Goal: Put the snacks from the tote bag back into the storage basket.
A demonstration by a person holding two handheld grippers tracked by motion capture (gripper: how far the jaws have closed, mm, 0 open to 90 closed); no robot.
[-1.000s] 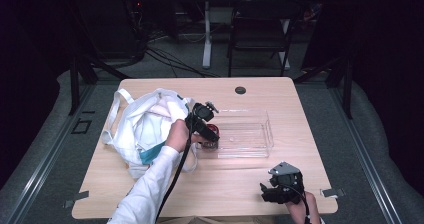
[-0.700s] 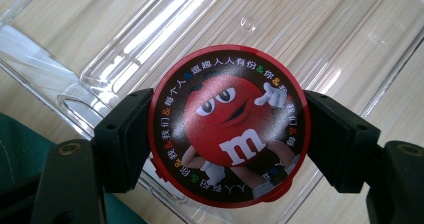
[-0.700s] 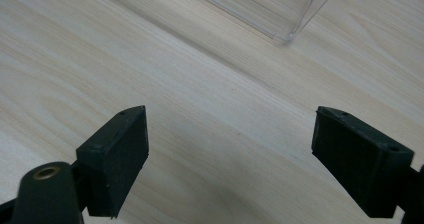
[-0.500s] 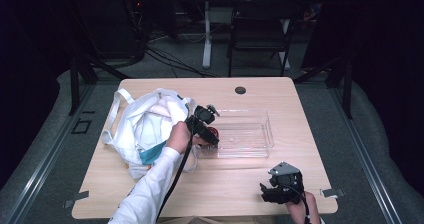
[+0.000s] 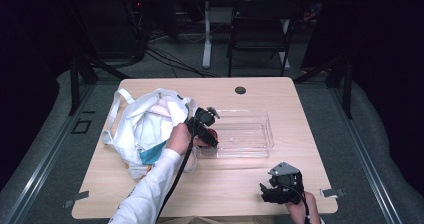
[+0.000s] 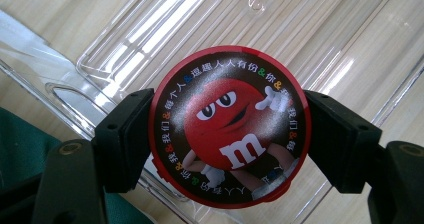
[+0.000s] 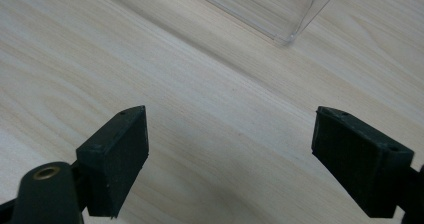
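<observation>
My left gripper point(image 5: 209, 134) is shut on a round red candy tin point(image 6: 230, 126) with a red cartoon character on its lid; the tin point(image 5: 212, 133) hangs over the left end of a clear plastic bin point(image 5: 245, 134) at the table's middle. In the left gripper view the bin point(image 6: 150, 29) lies under the tin, and both black jaws press the tin's sides. My right gripper point(image 5: 270, 193) rests near the table's front right edge, open with nothing between its jaws point(image 7: 230, 149). A corner of the clear bin point(image 7: 285, 14) shows beyond them.
A white cloth tote bag point(image 5: 145, 129) with a teal item inside lies left of the bin, partly under the person's left hand. A small black round cap point(image 5: 240, 90) sits in the table near its far edge. A chair point(image 5: 260, 29) stands beyond the table.
The left gripper with the tin has shifted slightly down and to the right over the bin's left end. The right gripper has stayed put.
</observation>
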